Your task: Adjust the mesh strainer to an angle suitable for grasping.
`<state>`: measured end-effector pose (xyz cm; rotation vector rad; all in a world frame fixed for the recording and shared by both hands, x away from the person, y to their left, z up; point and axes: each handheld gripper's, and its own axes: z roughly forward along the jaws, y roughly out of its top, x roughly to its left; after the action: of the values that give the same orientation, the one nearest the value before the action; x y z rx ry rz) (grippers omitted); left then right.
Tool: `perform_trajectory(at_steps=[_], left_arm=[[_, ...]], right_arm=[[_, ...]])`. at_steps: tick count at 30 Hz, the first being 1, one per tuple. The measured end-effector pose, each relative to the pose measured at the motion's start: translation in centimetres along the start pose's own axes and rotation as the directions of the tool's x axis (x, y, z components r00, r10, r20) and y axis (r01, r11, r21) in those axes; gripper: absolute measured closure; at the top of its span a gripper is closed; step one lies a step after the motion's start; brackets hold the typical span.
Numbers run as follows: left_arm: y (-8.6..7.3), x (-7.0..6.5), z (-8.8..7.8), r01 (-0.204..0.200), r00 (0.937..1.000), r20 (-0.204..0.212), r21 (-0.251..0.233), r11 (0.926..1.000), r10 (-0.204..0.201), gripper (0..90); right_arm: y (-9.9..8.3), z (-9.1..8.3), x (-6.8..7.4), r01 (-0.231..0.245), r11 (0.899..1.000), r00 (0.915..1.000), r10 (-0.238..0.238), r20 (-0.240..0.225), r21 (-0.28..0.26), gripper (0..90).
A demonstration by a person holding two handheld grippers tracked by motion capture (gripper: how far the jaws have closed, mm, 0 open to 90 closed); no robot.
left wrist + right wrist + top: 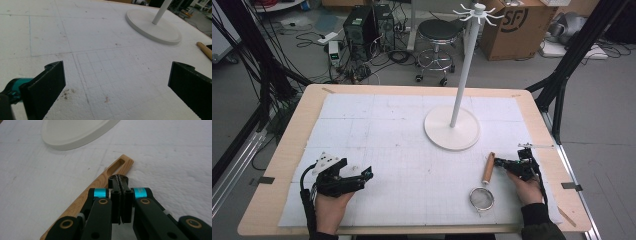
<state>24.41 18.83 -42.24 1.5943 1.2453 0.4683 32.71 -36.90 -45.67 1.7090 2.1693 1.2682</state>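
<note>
Two grippers, left to right: my left gripper [362, 175] rests released, well apart from the strainer [482, 198]. Its wooden handle [100, 185] runs away toward the stand base [452, 128], under my clenched, empty right gripper [121, 180].

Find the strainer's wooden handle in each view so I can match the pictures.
High view: the handle lies right of centre, running up from the mesh bowl, beside the right claw.
Left gripper view: its end shows at the far right edge.
Right gripper view: it runs diagonally under the shut claw, slotted end upward.
Shared landmark: the white stand's round base.
</note>
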Motion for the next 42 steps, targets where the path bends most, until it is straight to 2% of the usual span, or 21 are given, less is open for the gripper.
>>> perform_trajectory(at_steps=[3,6,7,13,15,22,34,42], left_arm=[[-0.1,0.1,0.0,0.002,1.0,-0.002,0.002,1.0,-0.002,1.8],[-0.1,0.1,0.0,0.0,1.0,0.0,0.004,1.0,0.0,1.8],[-0.1,0.1,-0.1,-0.003,1.0,-0.001,0.003,1.0,0.003,1.8],[-0.2,0.0,-0.1,0.0,1.0,-0.003,0.004,1.0,0.0,1.8],[-0.2,0.0,-0.2,-0.001,1.0,0.0,0.007,1.0,0.001,1.8],[-0.2,0.2,-0.3,0.002,1.0,-0.008,0.004,1.0,-0.002,1.8],[-0.3,0.2,-0.6,0.003,0.9999,-0.01,0.001,1.0,-0.003,1.8],[-0.3,0.2,-0.6,0.004,0.9999,-0.012,0.003,1.0,-0.004,1.8]], right_arm=[[0.1,0.6,0.6,0.015,1.0,0.9995,-0.014,-0.029,0.01,90.0],[0.2,0.8,1.0,0.021,1.0,0.999,-0.02,-0.04,0.021,90.0],[0.3,1.1,1.3,0.034,0.999,0.9974,-0.032,-0.064,0.035,90.0],[0.4,1.9,2.5,0.075,0.996,0.9932,-0.07,-0.093,0.049,90.0],[0.4,2.1,2.6,0.092,0.995,0.9915,-0.086,-0.098,0.05,90.0],[0.5,2.3,2.9,0.089,0.994,0.9907,-0.081,-0.109,0.064,90.0],[0.7,3.0,3.9,0.126,0.988,0.9832,-0.113,-0.144,0.087,89.9],[0.8,3.5,5.0,0.172,0.979,0.9718,-0.151,-0.181,0.11,89.9]])
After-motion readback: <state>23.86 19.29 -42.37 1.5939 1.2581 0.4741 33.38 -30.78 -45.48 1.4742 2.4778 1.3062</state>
